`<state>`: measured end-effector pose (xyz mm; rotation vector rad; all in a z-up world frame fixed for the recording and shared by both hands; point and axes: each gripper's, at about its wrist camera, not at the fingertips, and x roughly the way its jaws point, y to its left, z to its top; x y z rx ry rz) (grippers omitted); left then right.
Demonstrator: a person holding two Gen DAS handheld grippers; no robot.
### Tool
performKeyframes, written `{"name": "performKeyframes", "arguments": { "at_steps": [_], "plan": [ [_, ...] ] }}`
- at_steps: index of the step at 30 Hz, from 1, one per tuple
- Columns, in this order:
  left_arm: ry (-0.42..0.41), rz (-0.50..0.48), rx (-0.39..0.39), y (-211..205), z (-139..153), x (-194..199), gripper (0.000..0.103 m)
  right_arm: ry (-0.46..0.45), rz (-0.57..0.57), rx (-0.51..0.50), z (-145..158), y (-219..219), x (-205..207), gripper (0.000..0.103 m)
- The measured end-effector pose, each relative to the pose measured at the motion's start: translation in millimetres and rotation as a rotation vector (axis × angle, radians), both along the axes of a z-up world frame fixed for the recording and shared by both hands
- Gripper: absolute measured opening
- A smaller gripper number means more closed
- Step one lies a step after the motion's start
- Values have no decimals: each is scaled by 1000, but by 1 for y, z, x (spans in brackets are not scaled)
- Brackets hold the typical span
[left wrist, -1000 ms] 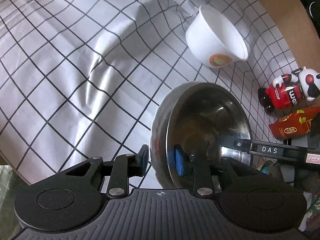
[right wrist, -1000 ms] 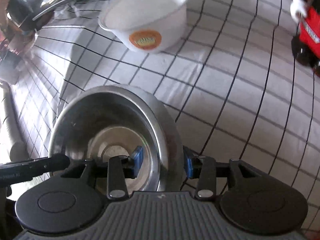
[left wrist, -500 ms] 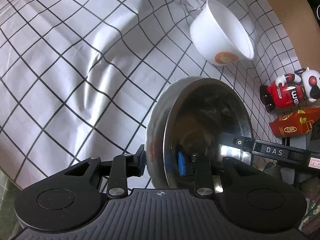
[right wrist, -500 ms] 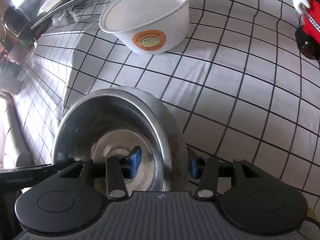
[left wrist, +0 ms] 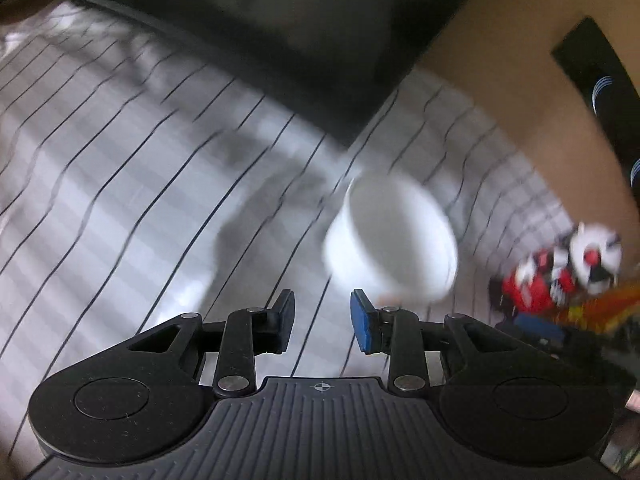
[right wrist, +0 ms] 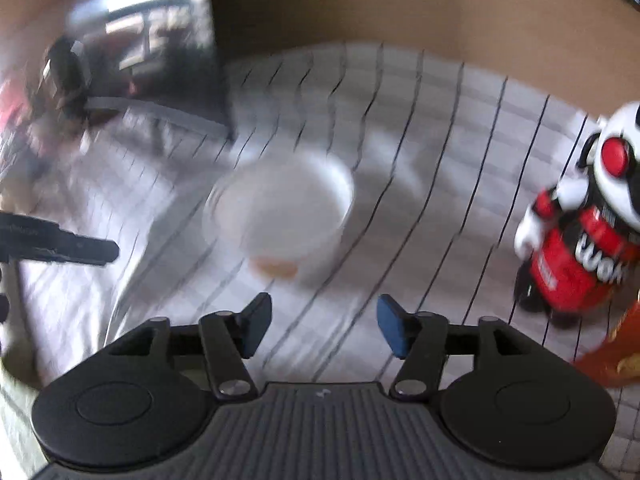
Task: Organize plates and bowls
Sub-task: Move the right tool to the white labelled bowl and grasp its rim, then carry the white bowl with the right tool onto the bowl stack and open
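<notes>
One round white bowl (left wrist: 390, 240) with a smooth wall and an orange label stands upright on the surface's (left wrist: 120, 208) wrinkled white cloth with a black grid, just ahead of both tongs. Left tongs (left wrist: 322, 322) (blue-padded) stand slightly apart, empty. Right tongs (right wrist: 322, 326) have just been opening and gape wider, nothing between them. One glossy red-and-white toy robot (right wrist: 588, 236) stands to the right.

You have the bowl (right wrist: 280, 208) sitting on the tablecloth (right wrist: 420, 152), out in front of both grippers. The toy robot (right wrist: 580, 232) stands on the cloth to the right of the bowl, well apart from it. A dark box (left wrist: 280, 40) lies behind the bowl.
</notes>
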<state>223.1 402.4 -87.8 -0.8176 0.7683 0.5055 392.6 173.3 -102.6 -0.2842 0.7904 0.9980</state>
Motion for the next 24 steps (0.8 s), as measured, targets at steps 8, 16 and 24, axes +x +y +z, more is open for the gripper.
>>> {"name": "performKeyframes", "arguments": {
  "at_steps": [8, 16, 24],
  "plan": [
    [28, 10, 50, 30, -20, 79, 34, 304, -174, 121, -30, 47, 65, 60],
    [79, -46, -35, 35, -55, 109, 34, 378, -143, 58, -61, 79, 79, 26],
    [-63, -252, -99, -40, -22, 113, 26, 285, -175, 33, -33, -13, 66, 26]
  ]
}}
